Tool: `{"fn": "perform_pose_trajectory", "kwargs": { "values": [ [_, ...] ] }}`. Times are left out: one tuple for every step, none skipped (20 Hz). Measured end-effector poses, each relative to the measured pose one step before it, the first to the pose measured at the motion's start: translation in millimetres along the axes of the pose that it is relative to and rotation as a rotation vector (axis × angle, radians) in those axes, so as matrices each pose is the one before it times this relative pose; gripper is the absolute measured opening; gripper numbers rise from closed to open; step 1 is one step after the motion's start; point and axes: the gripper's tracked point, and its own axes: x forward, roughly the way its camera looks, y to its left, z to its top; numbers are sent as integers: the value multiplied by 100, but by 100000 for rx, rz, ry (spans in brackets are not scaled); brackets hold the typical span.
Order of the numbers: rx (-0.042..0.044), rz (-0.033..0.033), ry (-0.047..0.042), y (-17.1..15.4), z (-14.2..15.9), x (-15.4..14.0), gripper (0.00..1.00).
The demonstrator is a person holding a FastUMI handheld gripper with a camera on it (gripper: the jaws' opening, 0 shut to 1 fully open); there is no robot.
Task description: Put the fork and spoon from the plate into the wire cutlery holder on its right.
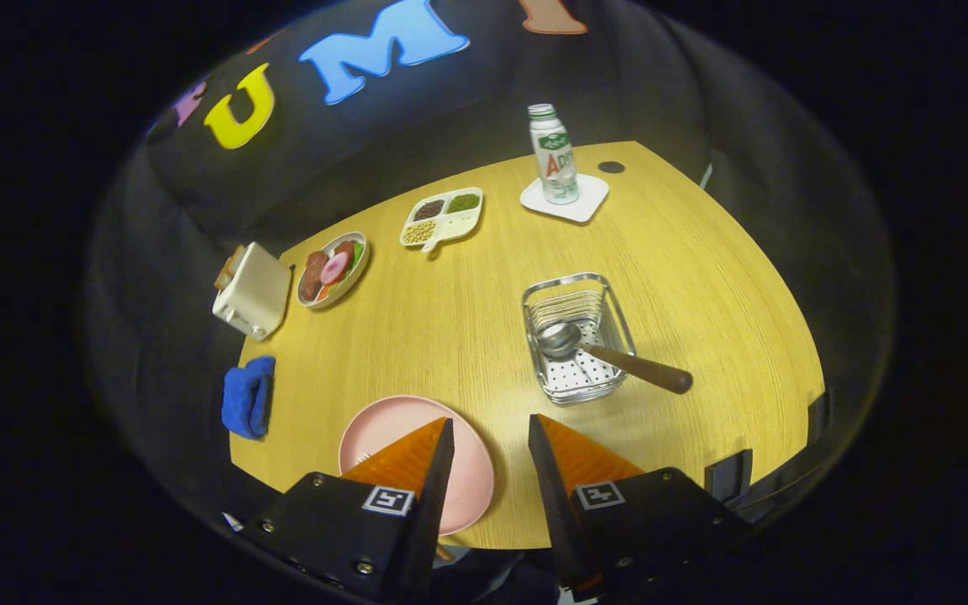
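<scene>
Already one piece in: spoon rests in the wire holder

High above the wooden table, the gripper tilts downward with its fingers spread apart and nothing between them. The left finger overlaps the pink plate; the right one hangs over bare tabletop beside it. Beyond the fingers, to the plate's right, stands the wire cutlery holder. The spoon lies in it, bowl inside, wooden handle jutting over the rim. The fork cannot be made out.

A wooden table with a rounded edge fills the middle of the frame. Dark cloth wall rises behind it at the top. Light falls evenly.
</scene>
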Motion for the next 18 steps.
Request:
{"fn": "perform_pose_trajectory", "kwargs": {
  "values": [
    [-3906,2049,819,1156,-372,331,56],
    [-3220,2547,1125,1275,-527,191,56],
    [-3502,2184,1015,1026,-461,301,55],
    [-3751,1993,1222,1035,-574,368,55],
    [-3662,1276,1605,867,-576,379,56],
    [-3430,1529,1459,876,-609,379,55],
    [-3172,1140,1568,779,-552,319,56],
    [-3270,742,1306,632,-549,342,56],
    [-2837,1111,1290,563,-409,308,56],
    [-2076,1576,1480,682,-357,375,56],
    [-1703,1019,1422,583,-626,378,56],
    [-1750,36,1736,209,-627,442,55],
    [-1714,71,1751,183,-551,412,55],
    [-1341,316,2052,304,-727,407,55],
    [-1008,726,2185,348,-680,385,56],
    [-869,941,1936,484,-752,476,56],
    [-1072,298,2051,257,-713,450,56],
    [-1330,69,2126,235,-723,481,55]
  ]
}}
